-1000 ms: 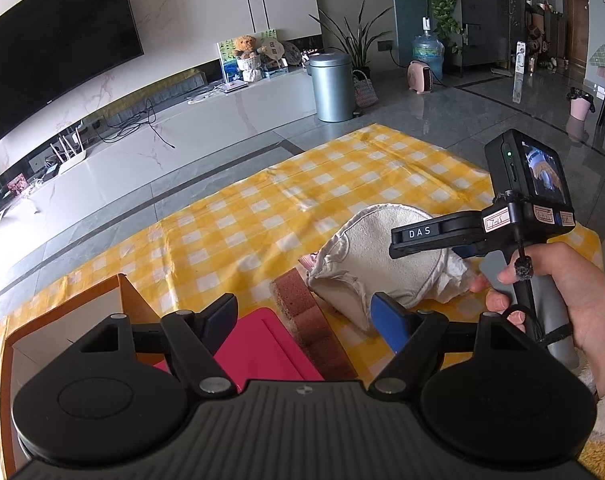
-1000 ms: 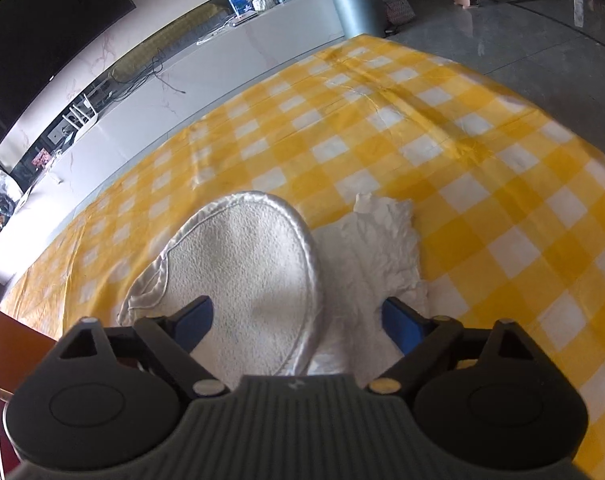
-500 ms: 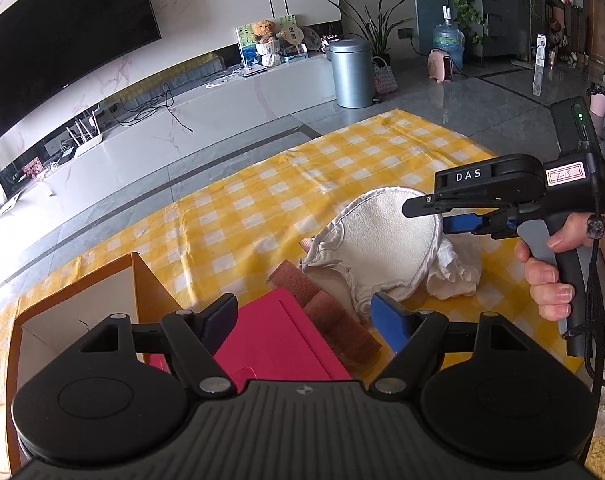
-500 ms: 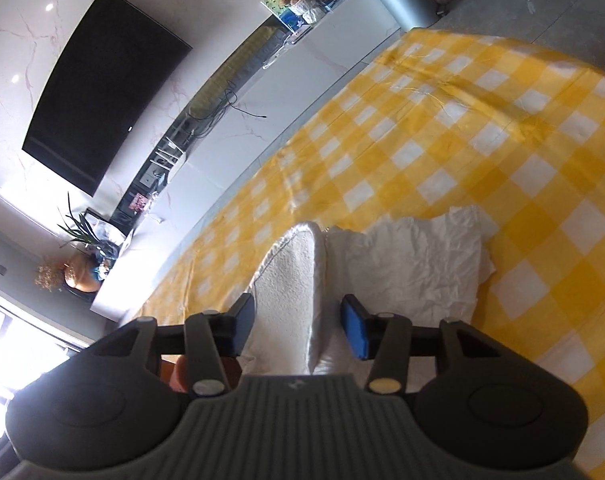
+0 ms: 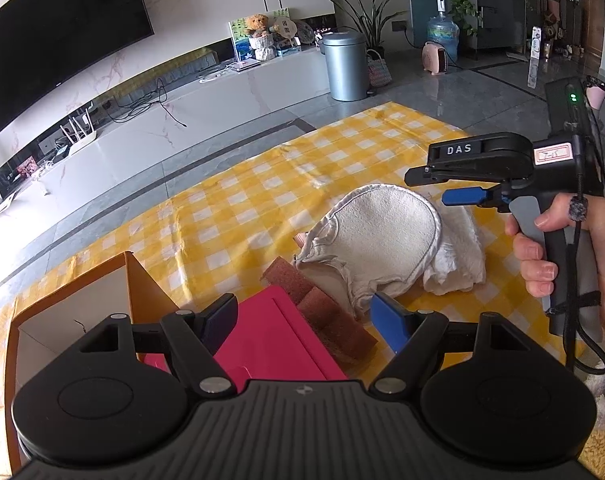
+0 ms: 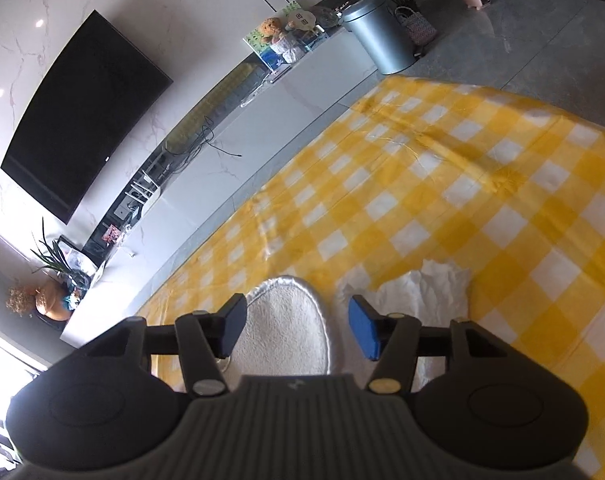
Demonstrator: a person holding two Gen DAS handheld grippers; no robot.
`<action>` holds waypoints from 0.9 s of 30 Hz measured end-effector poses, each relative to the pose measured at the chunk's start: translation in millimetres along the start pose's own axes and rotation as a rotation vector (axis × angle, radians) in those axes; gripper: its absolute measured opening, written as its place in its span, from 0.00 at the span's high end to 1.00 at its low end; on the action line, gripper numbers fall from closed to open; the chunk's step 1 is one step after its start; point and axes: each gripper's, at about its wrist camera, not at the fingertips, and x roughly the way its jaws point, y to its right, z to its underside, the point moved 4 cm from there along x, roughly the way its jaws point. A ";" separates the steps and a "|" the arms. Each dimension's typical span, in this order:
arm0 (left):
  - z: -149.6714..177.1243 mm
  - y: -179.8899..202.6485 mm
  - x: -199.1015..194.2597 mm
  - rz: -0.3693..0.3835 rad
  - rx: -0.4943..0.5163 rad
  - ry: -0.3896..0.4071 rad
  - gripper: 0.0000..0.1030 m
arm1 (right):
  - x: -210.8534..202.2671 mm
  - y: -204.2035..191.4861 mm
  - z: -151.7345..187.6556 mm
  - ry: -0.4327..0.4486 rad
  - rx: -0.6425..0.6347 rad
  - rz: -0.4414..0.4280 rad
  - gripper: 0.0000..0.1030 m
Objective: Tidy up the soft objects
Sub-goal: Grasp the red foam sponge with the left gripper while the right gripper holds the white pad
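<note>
The yellow checked tablecloth point(image 5: 262, 184) covers the whole work surface, and everything else is placed from the mitt that lies on it. An open cardboard box point(image 5: 74, 296) sits well to the mitt's left in the left wrist view, with a pink tray or lid point(image 5: 270, 332) between box and mitt. The mitt point(image 5: 386, 240), a cream oval with a silvery edge, lies flat with its long axis running from its rounded end, far from the box, toward its cuff on the box side. A crumpled white cloth point(image 5: 458, 264) touches the mitt's far side, partly tucked under it. A brown sponge point(image 5: 322, 312) touches the mitt's cuff on the box side.

The right gripper point(image 6: 298, 328) hangs just above the mitt's rounded end, pointing along its length. Its jaws have just been opening a little and stand half apart, clear of the fabric, holding nothing. The left gripper point(image 5: 304, 320) has wide jaws, empty, over the tray and sponge. The right hand point(image 5: 562, 256) looks nearer for a pick.
</note>
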 end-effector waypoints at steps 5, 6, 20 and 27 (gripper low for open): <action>-2.2 -3.9 1.7 0.000 0.004 0.003 0.13 | 19.5 -10.2 -12.2 0.022 -0.092 -0.014 0.44; -2.7 -5.5 2.6 -0.001 0.000 0.002 0.13 | 23.9 -12.2 -14.2 0.011 -0.106 -0.025 0.42; -4.3 -16.4 0.1 -0.021 -0.044 -0.001 0.13 | 25.5 -63.2 19.6 -0.297 -0.340 -0.337 0.44; -3.8 -6.5 -8.2 -0.027 -0.016 0.004 0.13 | 53.9 -65.4 43.3 -0.373 -0.411 -0.135 0.65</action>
